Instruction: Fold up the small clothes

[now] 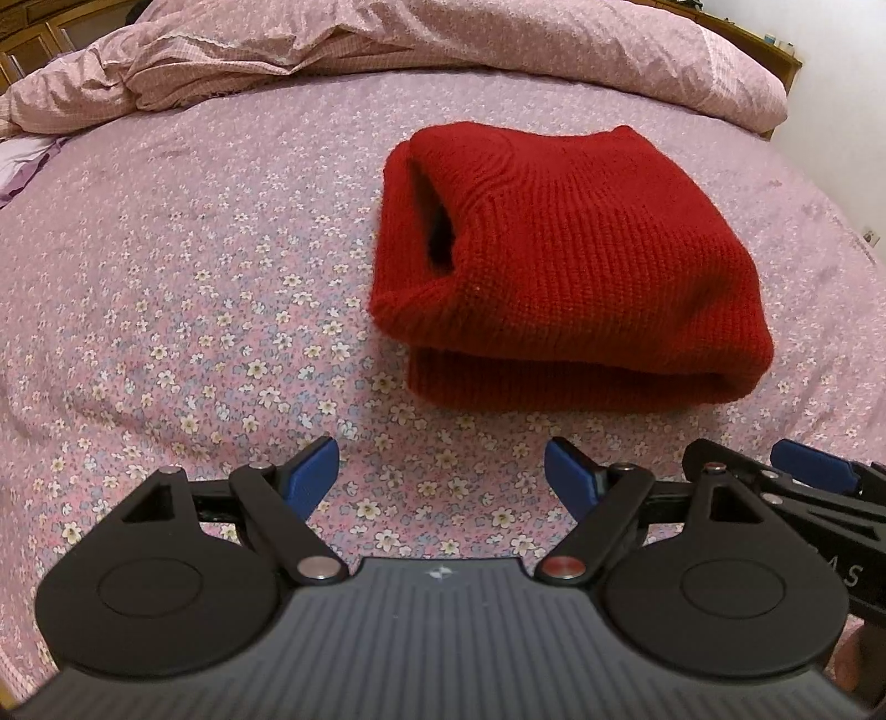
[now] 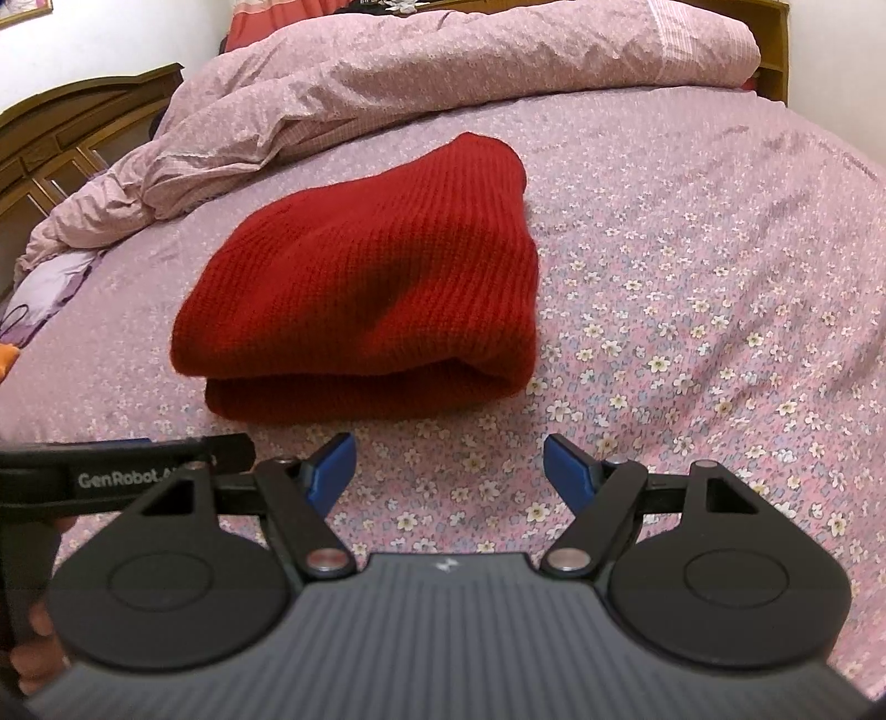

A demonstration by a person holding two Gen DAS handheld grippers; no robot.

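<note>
Sweater [image 1: 565, 266] lies folded mid-frame on the floral sheet [image 1: 194, 310], duvet [image 1: 387, 50] bunched along the top; both grippers [image 1: 440, 479] [image 2: 448, 471] gape empty.

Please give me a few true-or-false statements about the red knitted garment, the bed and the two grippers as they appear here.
1. The red knitted garment lies folded into a thick bundle on the pink floral bed sheet. True.
2. The left gripper is clamped on the garment. False: its blue-tipped jaws stand open over bare sheet, short of the garment.
3. The right gripper holds nothing. True: its jaws stand open with only sheet between them.
4. A crumpled pink duvet is heaped beyond the garment. True.
5. The garment lies spread flat in a single layer. False: stacked layers show at its near edge.
</note>
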